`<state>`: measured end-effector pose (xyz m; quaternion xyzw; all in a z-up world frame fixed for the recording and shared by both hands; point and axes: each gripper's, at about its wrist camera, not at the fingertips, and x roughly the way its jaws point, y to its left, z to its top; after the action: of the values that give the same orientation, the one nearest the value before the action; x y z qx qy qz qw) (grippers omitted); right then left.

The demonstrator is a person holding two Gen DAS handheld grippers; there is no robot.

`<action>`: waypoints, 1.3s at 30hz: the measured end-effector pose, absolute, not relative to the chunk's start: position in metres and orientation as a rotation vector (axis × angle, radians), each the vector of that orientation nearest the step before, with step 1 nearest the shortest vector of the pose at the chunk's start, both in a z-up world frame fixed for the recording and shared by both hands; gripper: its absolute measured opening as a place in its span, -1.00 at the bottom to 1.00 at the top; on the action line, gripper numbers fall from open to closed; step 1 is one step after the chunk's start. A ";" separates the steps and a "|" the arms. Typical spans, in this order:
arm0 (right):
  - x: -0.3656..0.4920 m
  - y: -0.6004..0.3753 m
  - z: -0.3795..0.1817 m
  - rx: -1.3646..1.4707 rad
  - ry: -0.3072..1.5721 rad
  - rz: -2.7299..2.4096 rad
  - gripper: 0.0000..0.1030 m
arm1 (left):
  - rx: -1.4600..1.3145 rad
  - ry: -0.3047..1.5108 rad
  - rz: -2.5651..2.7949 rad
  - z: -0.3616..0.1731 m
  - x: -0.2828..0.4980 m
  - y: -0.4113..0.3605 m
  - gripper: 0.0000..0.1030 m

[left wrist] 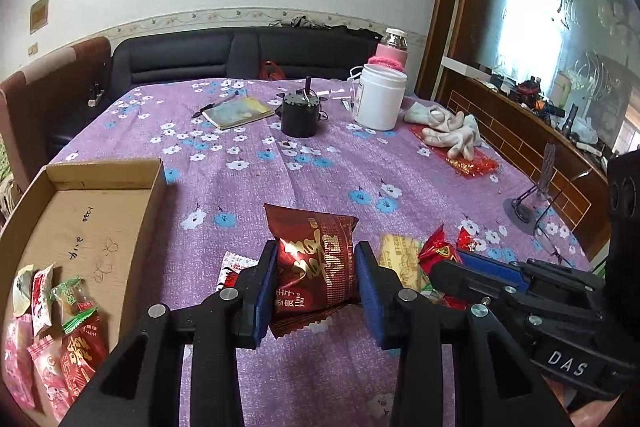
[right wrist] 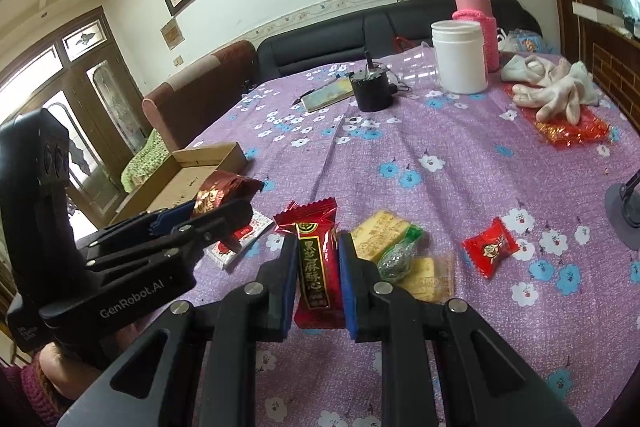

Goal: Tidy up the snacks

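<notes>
While our view runs from the left edge, we first meet the cardboard box (left wrist: 100, 227), open-topped on the purple flowered tablecloth (left wrist: 320, 179), with a handful of small wrapped snacks (left wrist: 52, 327) lying in its near end. Just right of the box our left gripper (left wrist: 316, 291) is clamped on a dark red snack packet (left wrist: 316, 267): the blue pads press its two sides, the packet stands upright between the jaws, and its top sticks out well past the fingertips while its lower edge hangs below them. Under it, on the cloth, a white and red sachet (left wrist: 236, 267) peeks out beside the left jaw. Further right, our right gripper (right wrist: 318, 267) is clenched on a red candy bar with a black label (right wrist: 316, 267), which sits lengthwise between the pads, its crimped top end beyond the tips. It seems lifted a little off the cloth, though we cannot be sure from this angle. Touching the right jaw lie yellow biscuit packs (right wrist: 384, 231) and a green-wrapped sweet (right wrist: 396, 255). Well apart to the right, a small red candy (right wrist: 490, 247) lies alone on the cloth
</notes>
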<state>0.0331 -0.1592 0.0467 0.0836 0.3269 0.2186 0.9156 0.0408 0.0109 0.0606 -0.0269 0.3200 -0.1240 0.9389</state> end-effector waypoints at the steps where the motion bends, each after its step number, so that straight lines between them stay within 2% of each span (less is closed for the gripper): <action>1: 0.032 -0.159 0.047 0.165 0.669 0.444 -0.64 | -0.053 0.650 -0.248 0.061 0.041 0.012 -0.22; 16: 0.029 -0.167 0.067 0.301 0.670 0.421 -0.64 | -0.150 0.636 -0.196 0.084 -0.005 0.059 -0.22; 27: 0.010 -0.055 0.075 0.210 0.778 0.646 -0.63 | -0.247 0.609 -0.058 0.086 -0.026 0.152 -0.22; 39: 0.009 0.061 0.068 0.086 0.808 0.744 -0.62 | -0.345 0.620 0.138 0.047 -0.033 0.237 -0.21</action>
<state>0.0094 0.0614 0.0680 0.0411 0.3838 0.3536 0.8521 -0.0335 0.2369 0.0474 -0.1689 0.3033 0.0674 0.9354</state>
